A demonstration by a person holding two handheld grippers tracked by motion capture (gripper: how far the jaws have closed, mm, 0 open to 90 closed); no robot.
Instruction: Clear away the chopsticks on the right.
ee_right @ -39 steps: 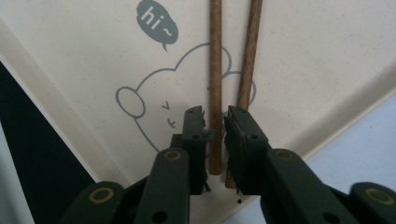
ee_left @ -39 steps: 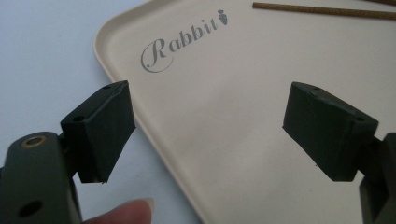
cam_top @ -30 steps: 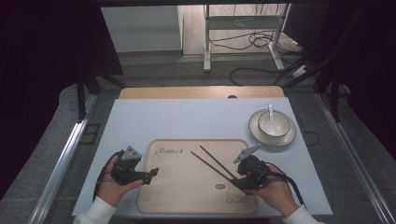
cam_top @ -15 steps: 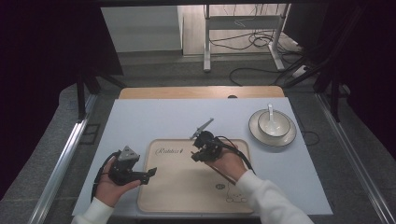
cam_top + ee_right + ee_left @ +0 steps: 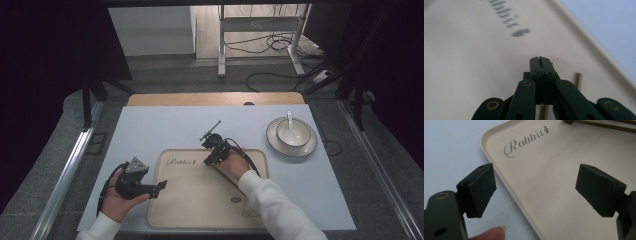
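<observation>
A beige tray [image 5: 195,205] printed "Rabbit" lies at the table's front. Two brown chopsticks [image 5: 226,176] rest on it, running back under the right hand. My right gripper [image 5: 207,160] is low over the tray near the carrot print, its jaws pressed flat together [image 5: 540,60]. One chopstick [image 5: 577,80] shows just right of the jaws and another passes beneath them; I cannot tell whether either is pinched. My left gripper [image 5: 162,186] rests at the tray's left rim, and its jaws [image 5: 536,190] stand wide open over the tray [image 5: 549,170] with nothing between them.
A white bowl with a spoon [image 5: 292,134] sits on a plate at the table's back right. A pale blue mat [image 5: 150,135] covers the table, with a wooden strip along its far edge. Cables lie on the floor beyond.
My right hand has swept from the tray's right side to its upper middle, over the chopsticks, and come lower. Its jaws have closed. The left hand has kept still.
</observation>
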